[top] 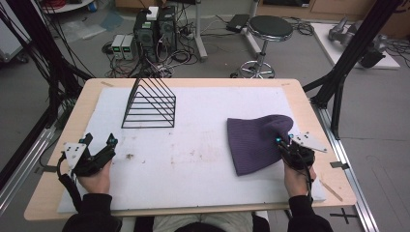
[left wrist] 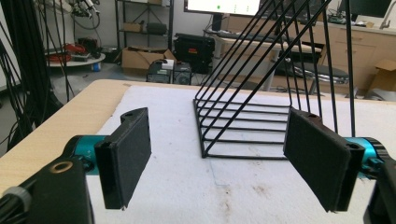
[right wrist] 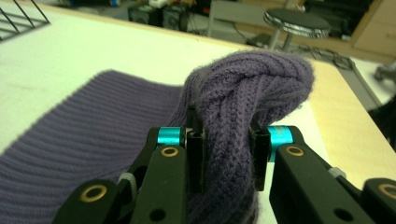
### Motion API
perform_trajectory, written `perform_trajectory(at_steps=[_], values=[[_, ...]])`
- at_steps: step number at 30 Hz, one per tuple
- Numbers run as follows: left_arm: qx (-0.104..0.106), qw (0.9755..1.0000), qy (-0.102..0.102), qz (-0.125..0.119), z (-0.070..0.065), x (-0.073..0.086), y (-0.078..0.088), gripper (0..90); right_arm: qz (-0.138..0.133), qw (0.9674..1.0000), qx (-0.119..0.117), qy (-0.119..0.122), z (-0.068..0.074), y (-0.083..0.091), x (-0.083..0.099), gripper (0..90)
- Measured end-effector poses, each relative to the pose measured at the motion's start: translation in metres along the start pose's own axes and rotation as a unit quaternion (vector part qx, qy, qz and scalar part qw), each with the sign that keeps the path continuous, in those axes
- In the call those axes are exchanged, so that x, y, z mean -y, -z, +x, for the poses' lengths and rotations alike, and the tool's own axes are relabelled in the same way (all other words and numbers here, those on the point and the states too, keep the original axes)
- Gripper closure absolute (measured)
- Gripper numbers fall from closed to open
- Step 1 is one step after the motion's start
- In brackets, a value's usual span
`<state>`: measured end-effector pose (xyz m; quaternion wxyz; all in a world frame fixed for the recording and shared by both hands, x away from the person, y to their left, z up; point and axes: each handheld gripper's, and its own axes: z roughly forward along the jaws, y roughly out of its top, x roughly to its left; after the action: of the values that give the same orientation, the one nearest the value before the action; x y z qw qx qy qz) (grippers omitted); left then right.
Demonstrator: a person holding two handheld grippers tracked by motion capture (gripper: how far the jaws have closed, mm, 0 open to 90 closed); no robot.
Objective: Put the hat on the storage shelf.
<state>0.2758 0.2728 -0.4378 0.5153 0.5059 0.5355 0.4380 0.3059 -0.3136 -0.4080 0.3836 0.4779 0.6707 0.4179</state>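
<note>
Right gripper [right wrist: 227, 154], black with teal collars, clamped hard on a bunched fold of the purple ribbed knit beanie [top: 254, 142], jaws pressed into the wool from both sides, the pinched fold humped up above them in the right gripper view while the remainder of the hat spreads flat to the left. Seen from the high view as sitting at the beanie's right edge, near the right side of the table, right hand [top: 296, 180] wrapped round the gripper body from below, grey three-cornered plate tilted on top. Beanie lying on the right half of the white foam mat [top: 193, 164], its lifted corner folded back over itself; hard to say from the high view whether that corner is clear of the mat. Left gripper [left wrist: 219, 161] spread wide with nothing between the pads, held low over the mat's near left corner by the left hand [top: 94, 181], pointed toward the black wire triangular rack [top: 147, 107]. Rack standing upright on the far left part of the mat, well apart from both the left gripper and the beanie. Mat marked with small brownish stains near its middle, resting on the light wooden table [top: 72, 118]. Beyond the far edge, a black round stool [top: 269, 29] on the floor among cables and computer towers [top: 154, 30].
</note>
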Motion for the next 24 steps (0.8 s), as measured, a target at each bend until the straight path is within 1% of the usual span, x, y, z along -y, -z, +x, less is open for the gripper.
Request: perform_trajectory(at_steps=[2,6,8,11,14,16,17,18,19,20,22,24], values=[[-0.001,1.0,0.001,-0.001,0.0,0.0,0.0,23.5,-0.008,0.9999,-0.005,-0.006,0.0,0.0,-0.004,75.6],[-0.001,1.0,0.002,-0.001,0.0,0.0,0.0,23.5,-0.032,0.9994,-0.016,-0.005,-0.001,0.002,-0.011,75.6],[0.0,1.0,0.002,-0.001,0.0,0.0,0.0,23.5,-0.04,0.9989,-0.024,0.011,-0.001,0.004,-0.014,75.6],[0.001,1.0,0.001,-0.001,0.0,0.0,0.0,23.6,-0.057,0.9975,-0.025,0.034,0.001,0.006,-0.018,75.5],[0.001,1.0,0.002,-0.001,0.0,0.0,0.0,23.6,-0.078,0.9954,-0.027,0.049,0.002,0.009,-0.023,75.3],[0.001,1.0,0.003,-0.001,0.0,0.0,0.0,23.6,-0.092,0.9939,-0.031,0.054,0.004,0.01,-0.026,75.3],[0.001,1.0,0.003,-0.001,0.0,0.0,0.0,23.6,-0.096,0.993,-0.032,0.06,0.005,0.01,-0.029,75.3],[0.001,1.0,0.003,-0.001,0.0,0.0,0.0,23.6,-0.096,0.993,-0.032,0.06,0.005,0.01,-0.029,75.3],[0.001,1.0,0.003,-0.001,0.0,0.0,0.0,23.6,-0.102,0.992,-0.032,0.068,0.006,0.011,-0.032,75.3],[0.001,1.0,0.003,-0.001,0.001,0.0,0.001,23.6,-0.112,0.9895,-0.032,0.085,0.009,0.011,-0.038,75.3],[0.001,1.0,0.003,-0.001,0.001,0.0,0.001,23.6,-0.124,0.9862,-0.032,0.105,0.012,0.013,-0.045,75.2],[0.0,1.0,0.005,-0.003,0.001,0.0,0.001,23.6,-0.135,0.9819,-0.039,0.126,0.013,0.014,-0.052,75.0]])
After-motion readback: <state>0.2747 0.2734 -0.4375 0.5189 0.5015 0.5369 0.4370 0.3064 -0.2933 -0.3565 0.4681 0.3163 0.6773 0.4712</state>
